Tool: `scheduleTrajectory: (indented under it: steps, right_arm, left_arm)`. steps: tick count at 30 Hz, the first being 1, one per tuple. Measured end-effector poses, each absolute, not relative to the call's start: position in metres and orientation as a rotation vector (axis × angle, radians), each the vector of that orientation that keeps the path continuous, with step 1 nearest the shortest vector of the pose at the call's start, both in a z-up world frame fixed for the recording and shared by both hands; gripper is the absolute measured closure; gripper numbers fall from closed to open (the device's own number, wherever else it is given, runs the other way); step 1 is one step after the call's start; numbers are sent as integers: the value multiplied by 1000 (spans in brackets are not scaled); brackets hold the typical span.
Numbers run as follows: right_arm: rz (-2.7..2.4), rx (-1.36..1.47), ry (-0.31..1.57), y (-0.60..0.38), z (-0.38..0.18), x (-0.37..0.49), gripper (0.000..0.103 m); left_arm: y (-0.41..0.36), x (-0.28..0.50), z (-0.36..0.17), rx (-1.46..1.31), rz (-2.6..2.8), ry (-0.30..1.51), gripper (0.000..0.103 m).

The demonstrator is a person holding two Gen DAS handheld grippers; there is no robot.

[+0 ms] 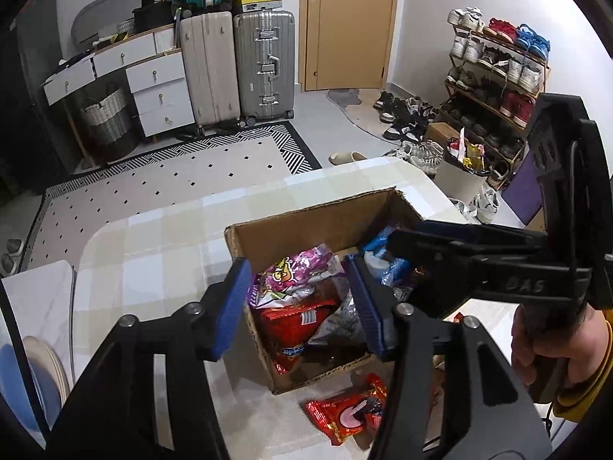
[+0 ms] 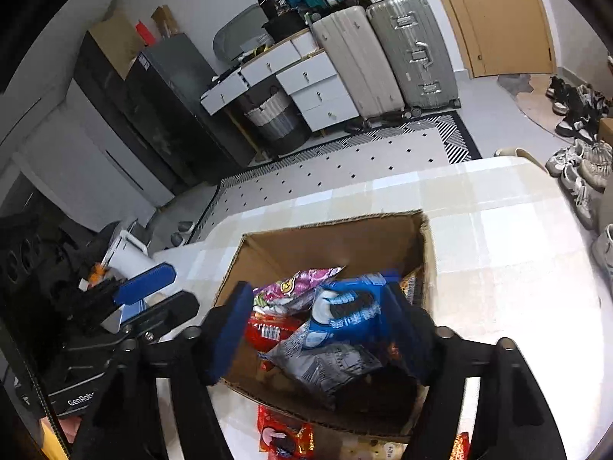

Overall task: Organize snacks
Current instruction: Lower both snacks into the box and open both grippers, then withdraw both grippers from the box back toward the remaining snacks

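With both the left gripper (image 1: 299, 306) and right gripper (image 2: 318, 329) part-open, apparently empty, over the cardboard box (image 1: 306, 226), the blue cookie pack (image 2: 345, 306) could snag a closing pad.

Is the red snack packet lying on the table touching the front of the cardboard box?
Cannot tell. In the left wrist view the red snack packet lies near the cardboard box, but the gripper hides part of the space between them.

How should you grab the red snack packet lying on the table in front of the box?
Probably from above, pinching the crimped end of the red snack packet. It lies flat on the table just outside the cardboard box, so there is no side to slide under, but its sealed edge is thin enough for the left tool, now open, to pinch.
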State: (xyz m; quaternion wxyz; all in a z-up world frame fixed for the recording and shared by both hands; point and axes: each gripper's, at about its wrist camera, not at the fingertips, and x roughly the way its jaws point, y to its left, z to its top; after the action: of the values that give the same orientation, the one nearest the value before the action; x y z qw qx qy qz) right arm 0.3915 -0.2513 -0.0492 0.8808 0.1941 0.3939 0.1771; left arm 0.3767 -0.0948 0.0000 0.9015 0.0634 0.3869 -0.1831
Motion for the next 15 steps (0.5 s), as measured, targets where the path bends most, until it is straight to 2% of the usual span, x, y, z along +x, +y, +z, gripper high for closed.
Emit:
scheduleTrajectory:
  steps: [7, 15]
  right_arm:
    - [375, 418, 784, -258, -33, 370, 31]
    - [396, 386, 726, -261, -10, 322, 31]
  left_arm:
    - [-94, 357, 11, 137, -386, 784, 45]
    - [-98, 304, 40, 151, -373, 711, 30]
